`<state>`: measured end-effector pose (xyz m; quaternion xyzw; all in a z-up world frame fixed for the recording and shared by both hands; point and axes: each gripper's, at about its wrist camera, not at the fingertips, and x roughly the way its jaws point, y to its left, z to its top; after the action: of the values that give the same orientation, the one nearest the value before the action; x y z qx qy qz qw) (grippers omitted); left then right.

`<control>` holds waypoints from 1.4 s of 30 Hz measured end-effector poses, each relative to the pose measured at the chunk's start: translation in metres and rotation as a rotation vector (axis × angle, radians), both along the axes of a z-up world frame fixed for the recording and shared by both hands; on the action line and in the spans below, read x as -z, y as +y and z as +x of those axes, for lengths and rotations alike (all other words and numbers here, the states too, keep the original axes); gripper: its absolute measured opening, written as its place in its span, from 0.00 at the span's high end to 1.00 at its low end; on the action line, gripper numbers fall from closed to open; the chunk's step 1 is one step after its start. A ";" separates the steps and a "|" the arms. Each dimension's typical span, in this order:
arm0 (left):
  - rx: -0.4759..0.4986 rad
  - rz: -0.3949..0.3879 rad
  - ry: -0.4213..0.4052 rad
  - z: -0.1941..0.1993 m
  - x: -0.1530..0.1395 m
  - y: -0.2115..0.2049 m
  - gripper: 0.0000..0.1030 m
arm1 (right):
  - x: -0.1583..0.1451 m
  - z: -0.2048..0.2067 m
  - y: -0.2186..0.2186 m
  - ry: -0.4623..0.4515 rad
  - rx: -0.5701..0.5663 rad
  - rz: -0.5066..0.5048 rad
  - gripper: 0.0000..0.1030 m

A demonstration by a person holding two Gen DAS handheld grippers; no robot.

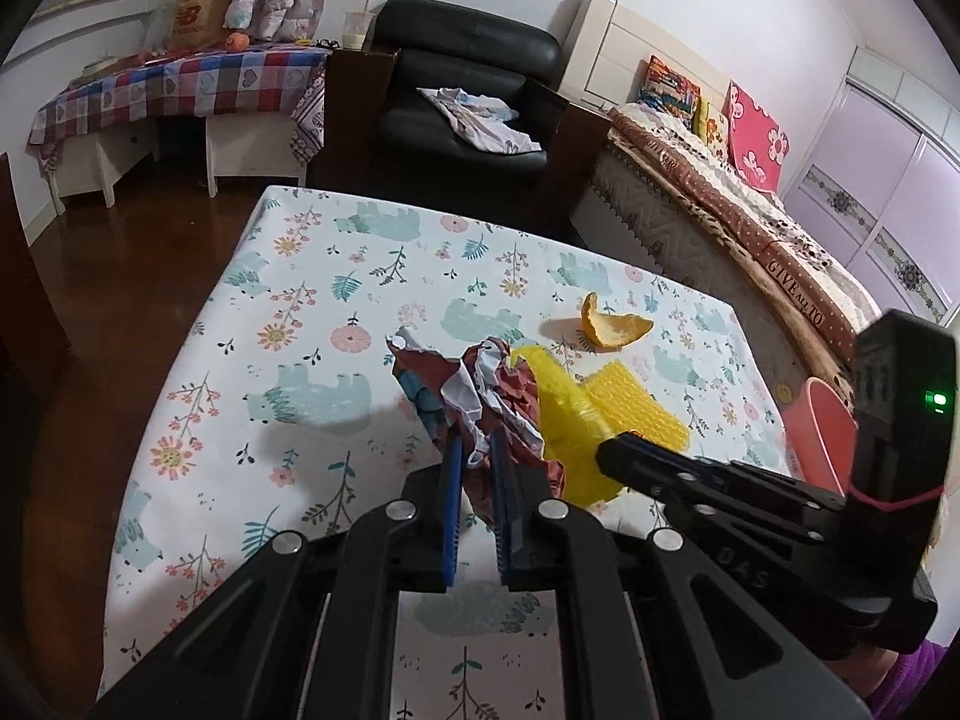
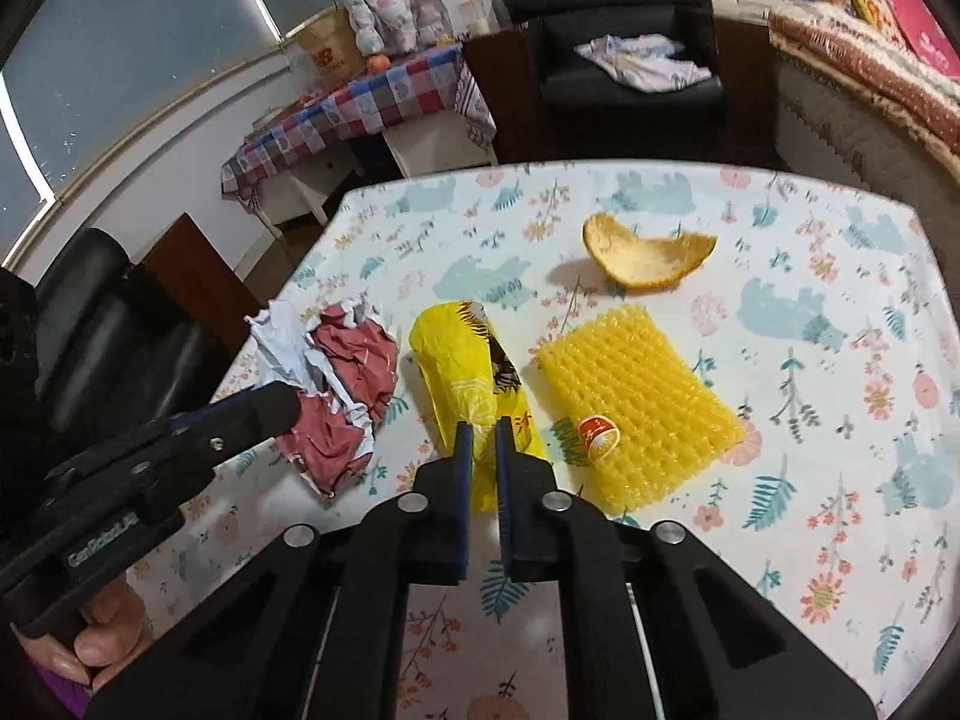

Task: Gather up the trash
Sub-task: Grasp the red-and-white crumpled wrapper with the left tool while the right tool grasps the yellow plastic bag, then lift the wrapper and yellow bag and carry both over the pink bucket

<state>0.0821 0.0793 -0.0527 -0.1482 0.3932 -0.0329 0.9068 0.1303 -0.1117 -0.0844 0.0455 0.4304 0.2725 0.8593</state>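
Observation:
A crumpled red and white paper [image 1: 480, 396] lies on the flowered table [image 1: 288, 324]. My left gripper [image 1: 474, 438] is shut on its near edge; it also shows in the right wrist view [image 2: 336, 384]. A yellow plastic bag [image 2: 468, 378] lies beside it, and my right gripper [image 2: 480, 429] is shut on its near end. A yellow foam net [image 2: 636, 396] with an orange sticker [image 2: 597, 437] lies to the right. An orange peel [image 2: 648, 258] lies farther back.
A pink bin [image 1: 819, 438] stands at the table's right edge, behind my right gripper [image 1: 630, 444]. A bed [image 1: 750, 210] is to the right, a black armchair [image 1: 468, 84] behind the table, a checked-cloth desk [image 1: 180, 90] at the back left.

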 end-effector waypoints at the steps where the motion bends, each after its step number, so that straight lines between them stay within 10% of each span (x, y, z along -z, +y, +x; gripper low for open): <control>1: 0.000 -0.001 -0.003 -0.001 -0.001 0.000 0.92 | -0.005 -0.004 -0.002 -0.014 0.000 0.005 0.93; 17: 0.013 0.014 -0.129 -0.005 -0.051 -0.031 0.92 | -0.078 -0.049 -0.062 -0.227 0.130 0.045 0.93; 42: 0.229 0.067 -0.302 0.003 -0.106 -0.166 0.92 | -0.100 -0.085 -0.189 -0.374 0.498 0.053 0.93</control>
<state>0.0852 -0.0868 0.0534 -0.0656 0.2678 -0.1448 0.9503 0.0455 -0.3009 0.0158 0.1211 0.2334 0.0686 0.9624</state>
